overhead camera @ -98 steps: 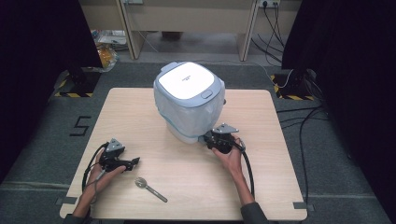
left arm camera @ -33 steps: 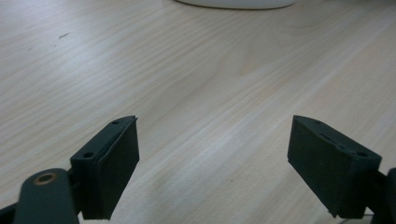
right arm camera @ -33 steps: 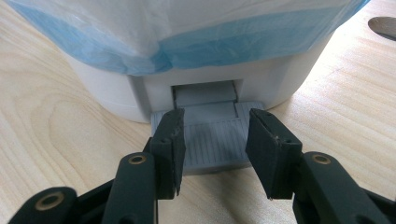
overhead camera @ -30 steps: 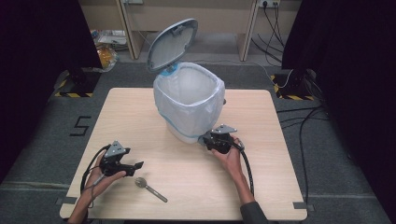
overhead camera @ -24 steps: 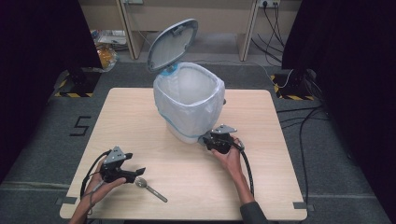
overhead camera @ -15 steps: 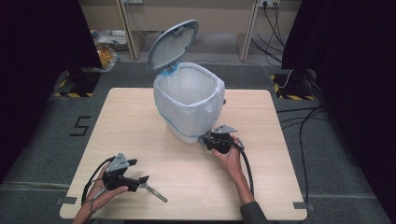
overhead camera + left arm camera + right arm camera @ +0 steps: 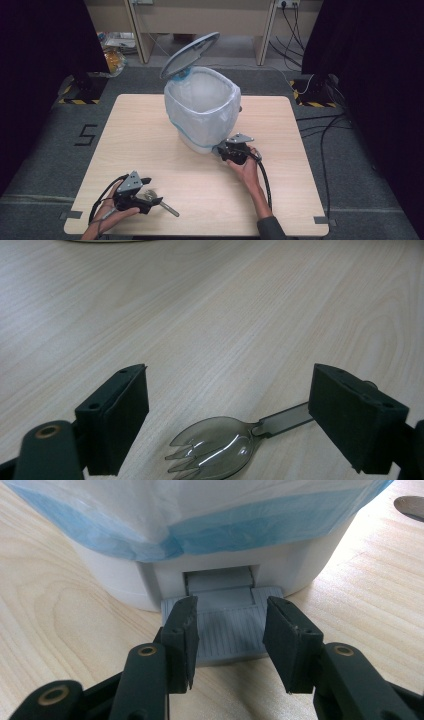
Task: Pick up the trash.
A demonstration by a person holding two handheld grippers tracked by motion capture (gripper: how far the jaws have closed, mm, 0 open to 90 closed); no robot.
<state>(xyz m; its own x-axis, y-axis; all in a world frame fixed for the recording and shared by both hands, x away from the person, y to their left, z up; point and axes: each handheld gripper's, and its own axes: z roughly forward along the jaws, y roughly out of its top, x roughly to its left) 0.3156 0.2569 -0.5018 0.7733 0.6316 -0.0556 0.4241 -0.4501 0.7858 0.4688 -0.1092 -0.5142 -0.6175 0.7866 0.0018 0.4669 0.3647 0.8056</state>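
having reached spork [image 7: 215, 449], lid [image 7: 189, 54] up

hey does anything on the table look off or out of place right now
Nothing stands out. The pedal bin stands upright with its lid raised, the right tool resting on its pedal. The spork lies flat on the table between the open left tool jaws. No spills or damage visible.

Right hand-held gripper [image 7: 229, 645], its two black jaws parted, resting over the ribbed grey plastic foot pedal [image 7: 227, 627] at the base of a white plastic bin [image 7: 300, 567] lined with a blue-edged translucent bag [image 7: 210, 515], on the light wooden bench [image 7: 55, 615].
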